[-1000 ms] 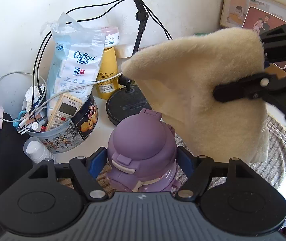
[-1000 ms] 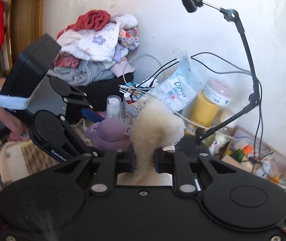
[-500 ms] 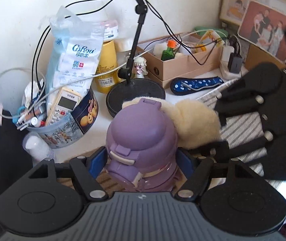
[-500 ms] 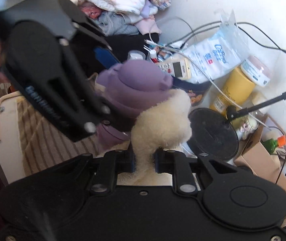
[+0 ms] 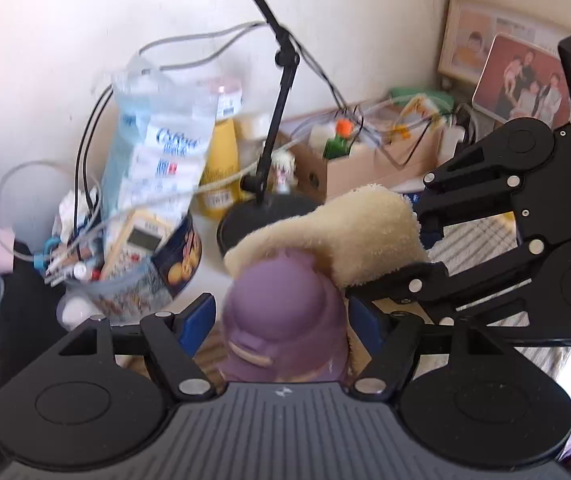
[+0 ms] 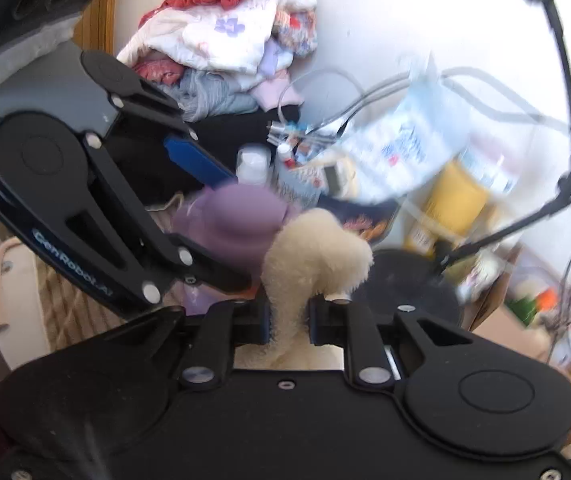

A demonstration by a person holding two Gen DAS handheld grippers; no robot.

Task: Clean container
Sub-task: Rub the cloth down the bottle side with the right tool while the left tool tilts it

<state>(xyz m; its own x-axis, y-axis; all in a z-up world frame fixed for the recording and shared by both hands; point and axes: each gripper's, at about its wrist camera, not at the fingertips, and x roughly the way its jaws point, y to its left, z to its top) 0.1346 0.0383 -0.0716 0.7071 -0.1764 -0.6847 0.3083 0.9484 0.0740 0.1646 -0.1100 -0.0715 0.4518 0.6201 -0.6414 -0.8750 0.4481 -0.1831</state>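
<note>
Gripping the purple container (image 5: 285, 316) between its blue pads (image 5: 197, 322), our left gripper (image 5: 283, 320) held it upright near the front edge of the cluttered tabletop (image 5: 209, 236). Our right gripper (image 6: 289, 318) was clamped on a cream fluffy cloth (image 6: 317, 256), which lay folded over the container's domed lid on its far right side. Behind it stood a black lamp base (image 5: 261, 216), a cookie tin (image 5: 177, 260) stuffed with odds and ends, and a yellow bottle (image 5: 221, 168).
</note>
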